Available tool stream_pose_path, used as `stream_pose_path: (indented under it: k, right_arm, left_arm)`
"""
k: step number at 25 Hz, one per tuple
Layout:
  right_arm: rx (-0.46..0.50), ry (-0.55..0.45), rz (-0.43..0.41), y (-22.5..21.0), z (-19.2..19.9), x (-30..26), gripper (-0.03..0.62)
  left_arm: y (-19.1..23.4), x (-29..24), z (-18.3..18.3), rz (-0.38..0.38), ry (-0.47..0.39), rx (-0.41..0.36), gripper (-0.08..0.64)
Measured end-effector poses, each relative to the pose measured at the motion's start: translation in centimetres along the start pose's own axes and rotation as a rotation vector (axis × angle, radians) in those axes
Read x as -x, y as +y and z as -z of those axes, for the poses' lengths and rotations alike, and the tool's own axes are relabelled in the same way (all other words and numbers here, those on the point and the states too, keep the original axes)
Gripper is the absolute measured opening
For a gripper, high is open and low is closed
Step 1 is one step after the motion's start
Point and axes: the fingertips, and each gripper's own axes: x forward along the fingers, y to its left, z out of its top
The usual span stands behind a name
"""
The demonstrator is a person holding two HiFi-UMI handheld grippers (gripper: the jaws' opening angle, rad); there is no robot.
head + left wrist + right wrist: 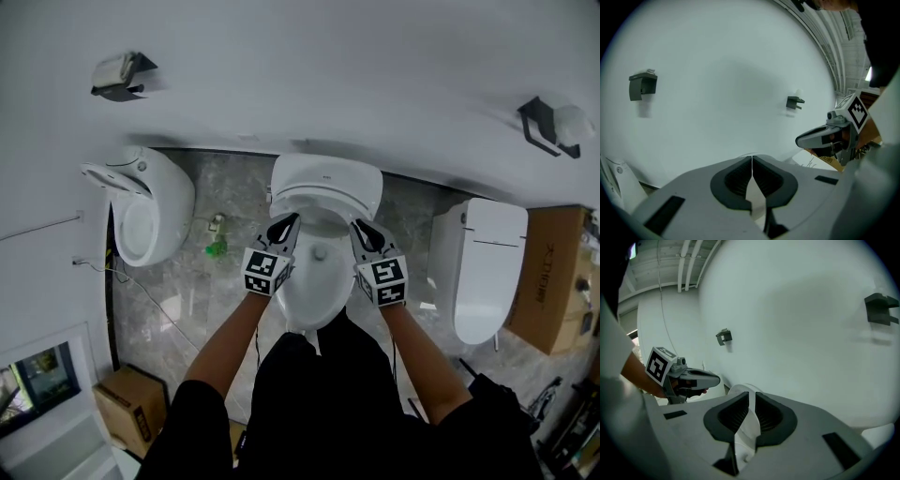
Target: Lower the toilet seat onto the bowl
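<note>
Grey marbled floor point(183, 314) below, plain white wall point(328, 75) above, and three white toilets in a row against it. The middle one is the one in play: its toilet seat point(326, 185) stands raised, leaning back toward the wall, above the open bowl point(314, 281).

The left gripper point(284, 226) sits at the bowl's left rim and the right gripper point(366, 231) at its right, both just below the raised seat. Each gripper's own view shows its jaws clenched together with nothing caught between them.

A second toilet point(141, 206) stands to the left and a third point(487, 267) to the right, with a dark holder on the wall point(122, 75) above the left one and another point(553, 122) above the right. A cardboard box point(131, 403) sits on the floor at lower left, and a larger one point(553, 277) is cut off by the right edge.

The person's dark clothing hides the front of the bowl. Seat and lid read as one white shape, and no view settles whether either gripper touches it.
</note>
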Motion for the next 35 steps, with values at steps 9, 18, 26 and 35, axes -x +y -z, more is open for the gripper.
stream_pose_path:
  k: [9, 18, 26, 35]
  right_arm:
    - [0.074, 0.085, -0.051, -0.8, 1.5, -4.0, 0.127]
    - [0.123, 0.161, -0.034, -2.9, 3.2, -6.4, 0.127]
    - [0.123, 0.165, -0.045, -3.1, 3.0, -8.6, 0.127]
    - [0.156, 0.213, -0.046, -3.6, 3.8, -10.3, 0.132]
  left_arm:
    - [2.1, -2.9, 0.5, 0.001, 0.043, -0.037, 0.018]
    - [2.9, -5.5, 1.4, 0.013, 0.115, -0.129, 0.103]
    - [3.9, -7.1, 2.9, -0.002, 0.191, -0.222, 0.135]
    - [4.4, -8.0, 3.6, -0.01, 0.195, -0.218, 0.137]
